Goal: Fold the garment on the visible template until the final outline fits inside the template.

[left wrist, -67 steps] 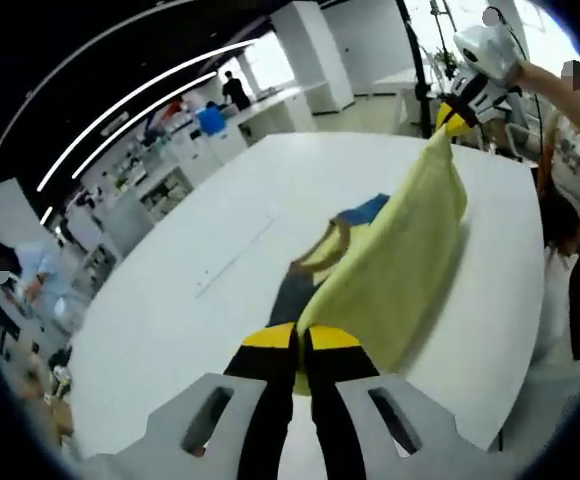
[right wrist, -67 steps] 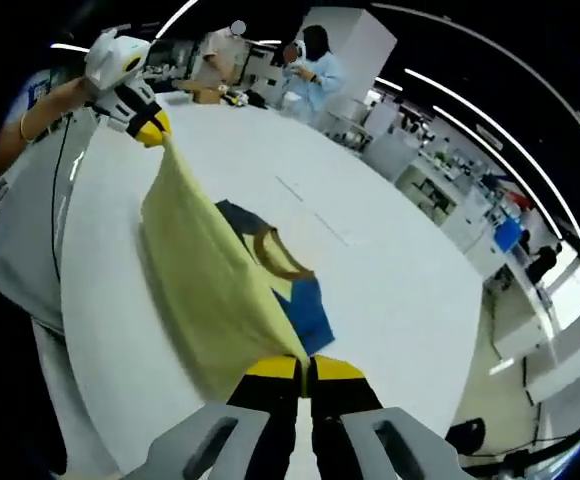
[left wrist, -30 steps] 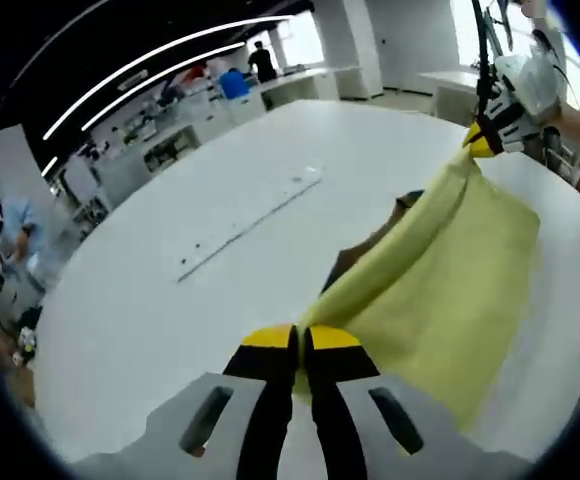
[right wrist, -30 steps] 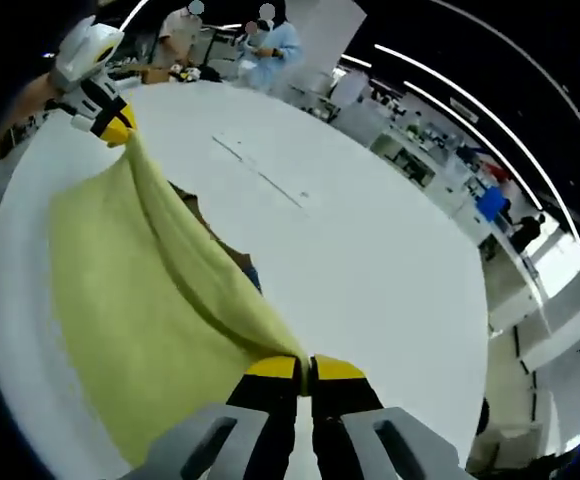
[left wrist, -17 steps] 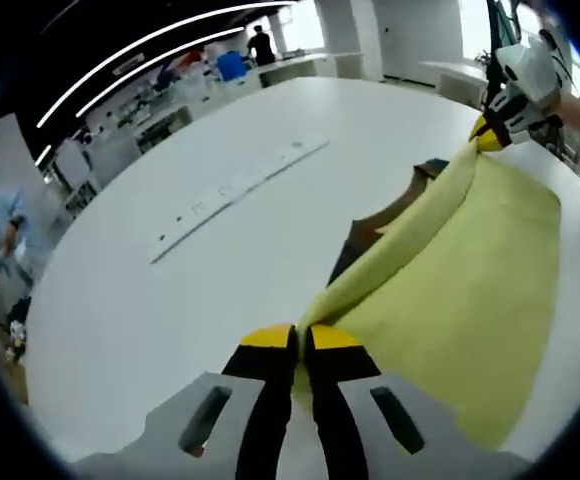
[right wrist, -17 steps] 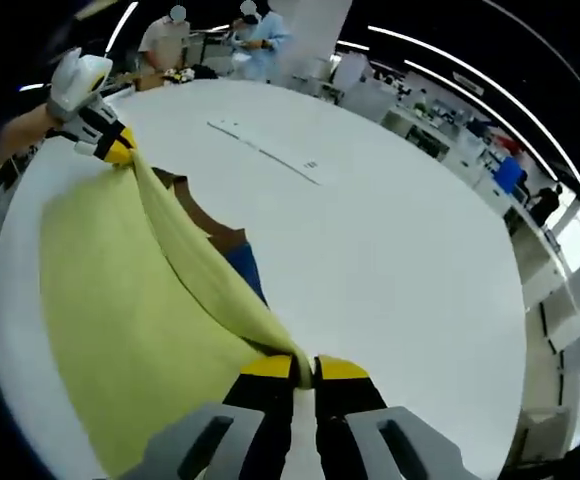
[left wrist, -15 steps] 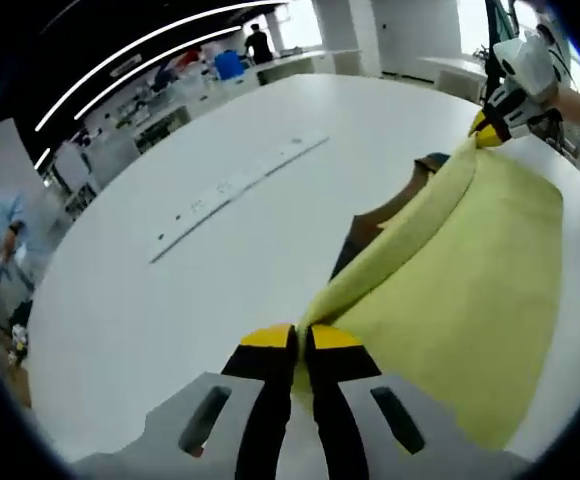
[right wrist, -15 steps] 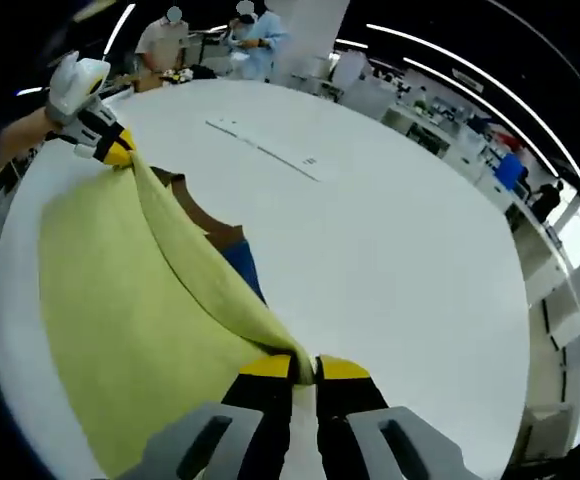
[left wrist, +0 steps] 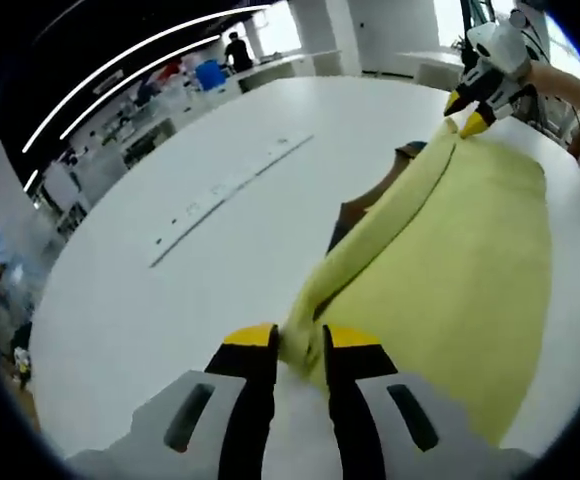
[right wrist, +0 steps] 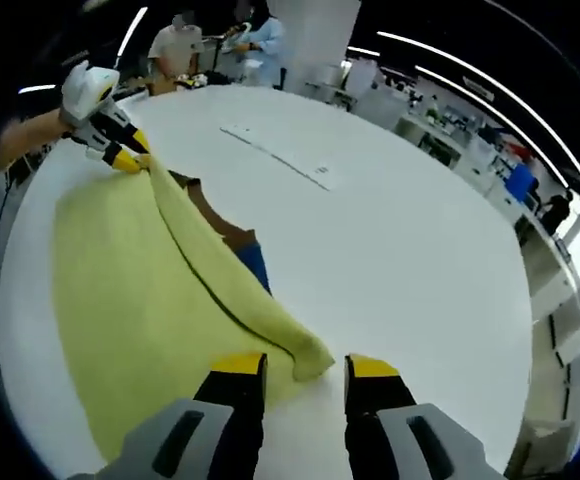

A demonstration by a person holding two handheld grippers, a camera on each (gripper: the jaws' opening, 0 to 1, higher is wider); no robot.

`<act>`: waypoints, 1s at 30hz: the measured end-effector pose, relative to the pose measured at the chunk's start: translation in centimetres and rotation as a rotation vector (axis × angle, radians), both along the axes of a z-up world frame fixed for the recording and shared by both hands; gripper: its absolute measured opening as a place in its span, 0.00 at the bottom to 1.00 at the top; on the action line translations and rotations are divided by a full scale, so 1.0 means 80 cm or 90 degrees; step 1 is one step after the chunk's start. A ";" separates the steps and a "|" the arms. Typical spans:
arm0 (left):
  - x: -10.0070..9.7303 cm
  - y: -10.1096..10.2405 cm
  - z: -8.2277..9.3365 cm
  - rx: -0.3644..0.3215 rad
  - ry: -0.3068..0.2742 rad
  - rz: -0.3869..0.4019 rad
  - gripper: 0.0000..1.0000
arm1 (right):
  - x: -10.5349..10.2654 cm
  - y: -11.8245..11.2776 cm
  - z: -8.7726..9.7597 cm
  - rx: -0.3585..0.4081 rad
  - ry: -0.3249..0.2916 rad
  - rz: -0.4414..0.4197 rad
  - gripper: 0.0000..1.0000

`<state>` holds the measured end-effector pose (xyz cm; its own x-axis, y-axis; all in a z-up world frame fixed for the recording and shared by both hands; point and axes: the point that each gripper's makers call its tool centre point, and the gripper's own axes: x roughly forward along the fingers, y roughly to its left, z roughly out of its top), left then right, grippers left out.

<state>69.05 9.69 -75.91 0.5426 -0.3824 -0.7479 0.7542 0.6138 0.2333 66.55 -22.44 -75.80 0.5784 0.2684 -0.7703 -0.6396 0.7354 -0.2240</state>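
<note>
Broadly, a white round surface (left wrist: 170, 300) takes up most of both views, with lab benches and people standing beyond its far edge. On it lies a yellow garment (left wrist: 470, 250), spread flat over its near side, with one edge rolled into a thick ridge running from one gripper to the other. Under that ridge, brown and blue fabric (right wrist: 238, 240) peeks out on the far side; whether it is part of the garment or a separate piece cannot be told. A long, faint white strip with small marks (left wrist: 230, 190) lies on the surface well apart from the cloth. The left gripper (left wrist: 297, 345) has its jaws parted, the yellow corner lying loose between them. The right gripper (right wrist: 305, 368) also stands with jaws apart, the other corner of the garment just ahead of its tips and not pinched.
</note>
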 end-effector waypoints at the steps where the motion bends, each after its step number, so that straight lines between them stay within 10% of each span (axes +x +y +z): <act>1: 0.000 0.001 0.000 0.004 -0.002 -0.002 0.18 | 0.000 0.001 -0.001 -0.005 -0.001 0.005 0.31; 16: 0.026 0.015 -0.001 0.046 -0.082 -0.006 0.04 | 0.024 0.026 -0.010 0.021 -0.056 0.018 0.27; 24: 0.037 0.015 0.003 0.005 -0.080 0.040 0.03 | 0.034 0.017 -0.006 -0.023 -0.086 0.017 0.07; 30: 0.043 0.018 -0.007 -0.110 -0.017 0.164 0.04 | 0.051 0.004 -0.005 0.024 -0.092 -0.066 0.00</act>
